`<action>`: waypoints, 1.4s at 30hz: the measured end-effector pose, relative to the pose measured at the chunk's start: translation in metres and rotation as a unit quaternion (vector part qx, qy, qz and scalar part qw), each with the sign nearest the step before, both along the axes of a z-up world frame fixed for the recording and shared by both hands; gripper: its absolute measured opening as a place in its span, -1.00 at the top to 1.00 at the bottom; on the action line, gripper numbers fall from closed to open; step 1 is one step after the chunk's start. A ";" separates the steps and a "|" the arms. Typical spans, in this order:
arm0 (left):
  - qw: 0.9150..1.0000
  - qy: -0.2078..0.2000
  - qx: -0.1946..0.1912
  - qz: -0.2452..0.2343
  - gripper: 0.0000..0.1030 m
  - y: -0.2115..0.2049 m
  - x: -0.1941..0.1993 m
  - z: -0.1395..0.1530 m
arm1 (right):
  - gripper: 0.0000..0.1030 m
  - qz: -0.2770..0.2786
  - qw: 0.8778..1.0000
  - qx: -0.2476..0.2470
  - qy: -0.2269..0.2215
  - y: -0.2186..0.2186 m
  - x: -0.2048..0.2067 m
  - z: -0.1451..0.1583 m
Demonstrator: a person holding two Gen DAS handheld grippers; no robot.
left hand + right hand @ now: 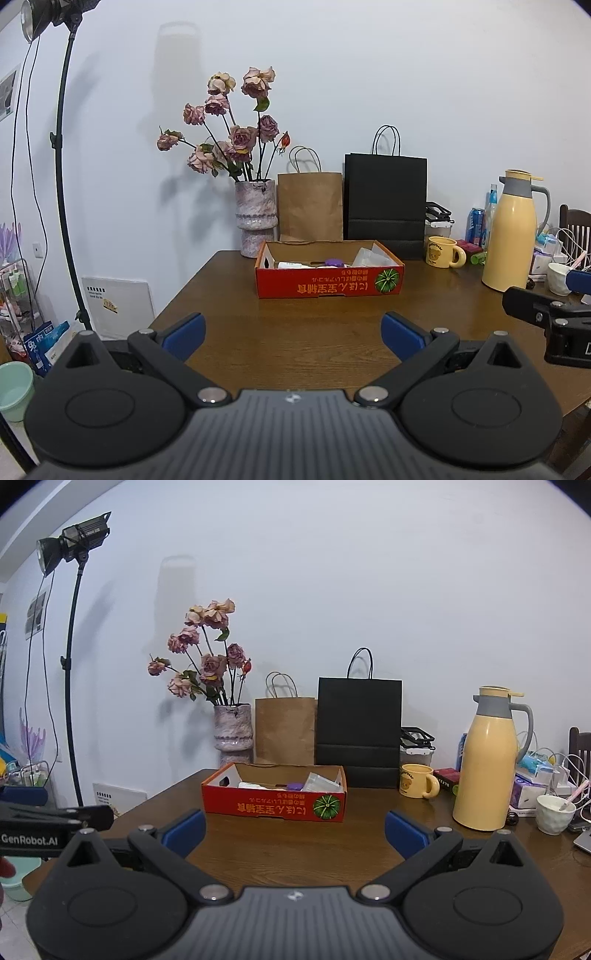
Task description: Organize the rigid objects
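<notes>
Red cardboard box (328, 282) sits on the wooden table (295, 332), just in front of the brown paper bag (309, 206) and the black paper bag (385, 199); small items lie inside it. Left tongs (293, 334) and right tongs (295, 829) both hover spread apart, empty, short of the box.

Red box (328, 284) wall hides its contents – small, indistinct.
</notes>
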State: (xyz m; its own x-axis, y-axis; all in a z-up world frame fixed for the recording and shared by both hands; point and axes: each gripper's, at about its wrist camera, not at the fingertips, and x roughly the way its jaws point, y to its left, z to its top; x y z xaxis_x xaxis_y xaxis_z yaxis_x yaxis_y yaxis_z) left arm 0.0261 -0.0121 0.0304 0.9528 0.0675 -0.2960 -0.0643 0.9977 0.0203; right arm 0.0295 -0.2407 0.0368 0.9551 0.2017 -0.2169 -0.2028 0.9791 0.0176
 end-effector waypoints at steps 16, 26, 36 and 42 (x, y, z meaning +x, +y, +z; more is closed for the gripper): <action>1.000 0.005 -0.001 0.002 -1.00 0.000 0.001 -0.002 | -1.00 0.001 1.000 -0.002 0.008 0.000 0.005 -0.003; 1.000 0.004 -0.001 0.002 -1.00 0.000 0.001 -0.002 | -1.00 0.000 1.000 -0.002 0.008 0.001 0.005 -0.003; 1.000 0.005 0.000 0.001 -1.00 -0.001 0.002 -0.002 | -1.00 0.000 1.000 -0.002 0.008 0.001 0.005 -0.004; 1.000 0.003 -0.001 -0.002 -1.00 -0.001 0.001 -0.003 | -1.00 0.000 1.000 -0.002 0.008 0.001 0.006 -0.004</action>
State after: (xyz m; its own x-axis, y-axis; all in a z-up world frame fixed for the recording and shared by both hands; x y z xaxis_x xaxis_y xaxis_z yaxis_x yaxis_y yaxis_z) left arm 0.0270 -0.0136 0.0274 0.9514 0.0631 -0.3015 -0.0602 0.9980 0.0189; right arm 0.0351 -0.2402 0.0331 0.9518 0.1998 -0.2327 -0.2016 0.9793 0.0163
